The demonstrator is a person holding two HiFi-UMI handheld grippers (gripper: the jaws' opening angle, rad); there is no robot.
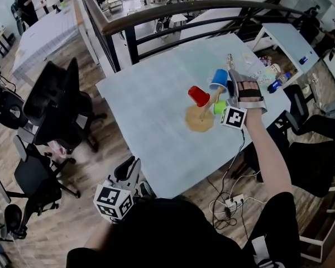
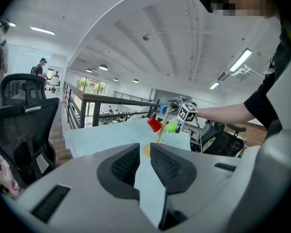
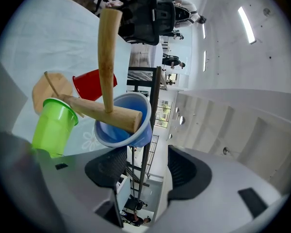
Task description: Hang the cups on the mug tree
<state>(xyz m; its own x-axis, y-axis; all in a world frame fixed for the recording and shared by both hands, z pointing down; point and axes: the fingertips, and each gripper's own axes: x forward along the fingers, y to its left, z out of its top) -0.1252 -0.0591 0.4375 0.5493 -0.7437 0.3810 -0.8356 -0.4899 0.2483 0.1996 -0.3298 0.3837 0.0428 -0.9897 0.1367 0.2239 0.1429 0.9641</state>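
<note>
A wooden mug tree (image 1: 201, 116) stands on the pale blue table (image 1: 151, 110), toward its right side. Three cups hang on it: a red cup (image 1: 199, 96), a blue cup (image 1: 219, 79) and a green cup (image 1: 219, 107). My right gripper (image 1: 232, 74) is right next to the blue cup. In the right gripper view the blue cup (image 3: 123, 123) hangs on a peg just ahead of the open jaws (image 3: 145, 166), with nothing between them; the green cup (image 3: 53, 123) and red cup (image 3: 92, 84) hang beside it. My left gripper (image 1: 128, 169) hangs low at the table's near edge, jaws slightly apart and empty (image 2: 144, 154).
Black office chairs (image 1: 61, 105) stand left of the table and another (image 1: 301, 110) to the right. A dark railing (image 1: 173, 10) runs behind it. Small bottles and clutter (image 1: 268, 74) lie at the table's far right. A power strip with cables (image 1: 231, 202) lies on the floor.
</note>
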